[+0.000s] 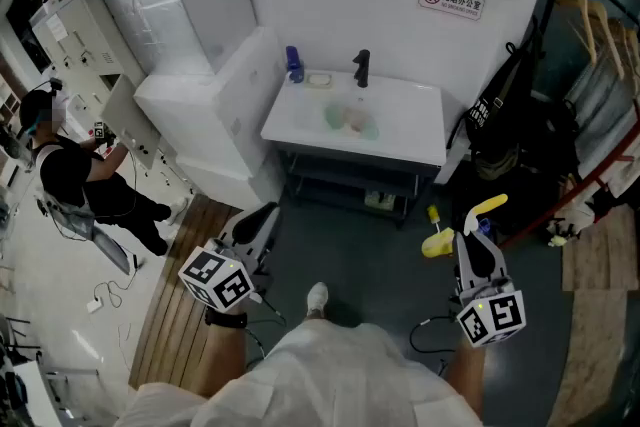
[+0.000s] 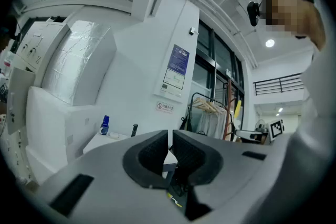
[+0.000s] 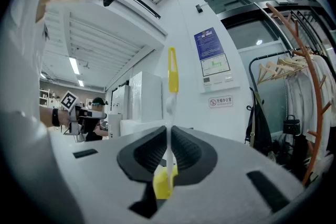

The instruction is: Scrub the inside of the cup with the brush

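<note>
A white sink (image 1: pixel 420 130) stands against the far wall, with pale green things (image 1: pixel 350 120) in its basin; I cannot tell which one is the cup. My right gripper (image 1: pixel 470 233) is held level in front of me, shut on a yellow and white brush (image 1: pixel 438 242). In the right gripper view the brush (image 3: pixel 171 73) stands upright between the pads of that gripper (image 3: pixel 169 149). My left gripper (image 1: pixel 262 220) is also held level, well short of the sink. Seen in its own view, the left gripper (image 2: pixel 170 147) is shut with nothing between its pads.
A blue bottle (image 1: pixel 293 65), a soap dish (image 1: pixel 320 80) and a black faucet (image 1: pixel 361 68) sit on the sink top. White cabinets (image 1: pixel 200 105) stand to its left, a black bag (image 1: pixel 500 115) and clothes rack (image 1: pixel 600 45) to its right. Another person (image 1: pixel 70 175) stands far left.
</note>
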Tool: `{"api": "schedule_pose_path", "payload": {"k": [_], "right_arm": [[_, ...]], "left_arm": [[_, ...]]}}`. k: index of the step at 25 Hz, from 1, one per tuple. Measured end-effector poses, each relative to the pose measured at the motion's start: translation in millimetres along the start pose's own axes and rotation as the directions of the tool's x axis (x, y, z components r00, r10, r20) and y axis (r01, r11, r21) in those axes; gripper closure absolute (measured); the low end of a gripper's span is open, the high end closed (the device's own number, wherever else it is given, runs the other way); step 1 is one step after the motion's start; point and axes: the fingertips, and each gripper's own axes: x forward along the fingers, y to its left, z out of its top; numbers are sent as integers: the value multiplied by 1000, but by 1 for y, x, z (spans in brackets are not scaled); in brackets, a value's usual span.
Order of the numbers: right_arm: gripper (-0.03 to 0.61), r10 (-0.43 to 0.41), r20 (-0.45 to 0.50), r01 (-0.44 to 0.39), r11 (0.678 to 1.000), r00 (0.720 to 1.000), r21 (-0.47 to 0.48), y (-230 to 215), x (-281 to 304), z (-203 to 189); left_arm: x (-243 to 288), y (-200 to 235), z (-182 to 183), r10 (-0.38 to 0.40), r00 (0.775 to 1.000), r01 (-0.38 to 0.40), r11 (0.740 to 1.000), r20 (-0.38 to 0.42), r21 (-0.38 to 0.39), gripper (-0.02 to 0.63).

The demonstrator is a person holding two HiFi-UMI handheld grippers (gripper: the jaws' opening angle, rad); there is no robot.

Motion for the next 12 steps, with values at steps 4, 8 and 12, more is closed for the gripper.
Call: {"api": "schedule_pose_path", "payload": {"k": [4, 8, 12], "right_arm": [[551, -1, 4, 1, 1000, 1000, -5, 5, -7, 2], [551, 6, 1, -6, 1000, 1000, -7, 6, -7, 3], [551, 8, -9, -8, 1000, 1000, -3, 5, -6, 1]], "left_arm": [[-8, -4, 1, -2, 1000, 2, 1000, 2, 3, 588], [-9, -6, 1, -2, 1000, 2, 1000, -1, -2, 588], [-6, -7, -5, -7, 1000, 7, 1000, -10, -17, 588]]}}
